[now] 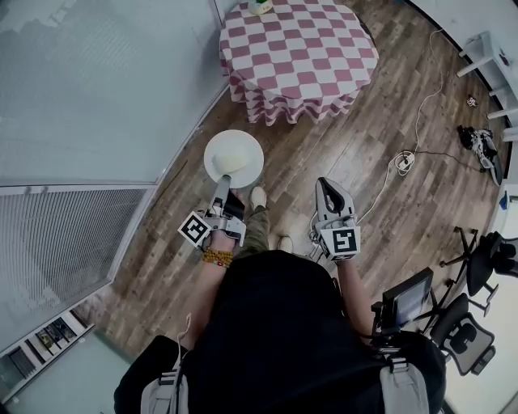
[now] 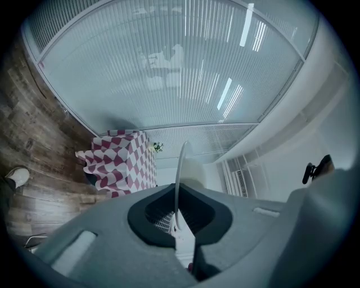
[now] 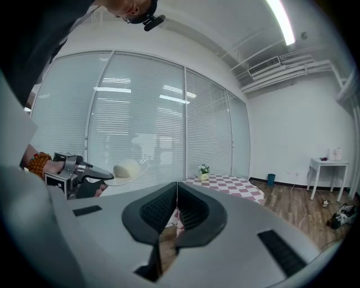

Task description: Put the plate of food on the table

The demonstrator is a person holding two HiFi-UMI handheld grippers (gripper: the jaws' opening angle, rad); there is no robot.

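With the left gripper (image 1: pixel 220 192), pinches the near rim of the white plate (image 1: pixel 235 152), jaws closed down on the thin edge and nothing else between them. Holds the plate roughly level out ahead of the jaws, above the wooden floor (image 1: pixel 356 137), with a pale rounded lump of food (image 1: pixel 230 165) lying on the half nearest the gripper. In the left gripper view, shows the plate edge-on as a light line rising from the jaw tips. Carries the right gripper (image 1: pixel 329 191) alongside, apart from the plate, jaws drawn together at the tips and empty. Faces the round table (image 1: pixel 299 57) under its red-and-white checked cloth, well apart from the plate and farther ahead, with a small potted plant (image 1: pixel 260 6) near its far edge. Stands beside a glass wall (image 1: pixel 97 89) with blinds on the left. Shows a bead bracelet (image 1: pixel 217 258) at the left wrist, light shoes (image 1: pixel 257 196) just beside the plate's near rim, and a white cable (image 1: pixel 405 158) trailing over the floor to the right
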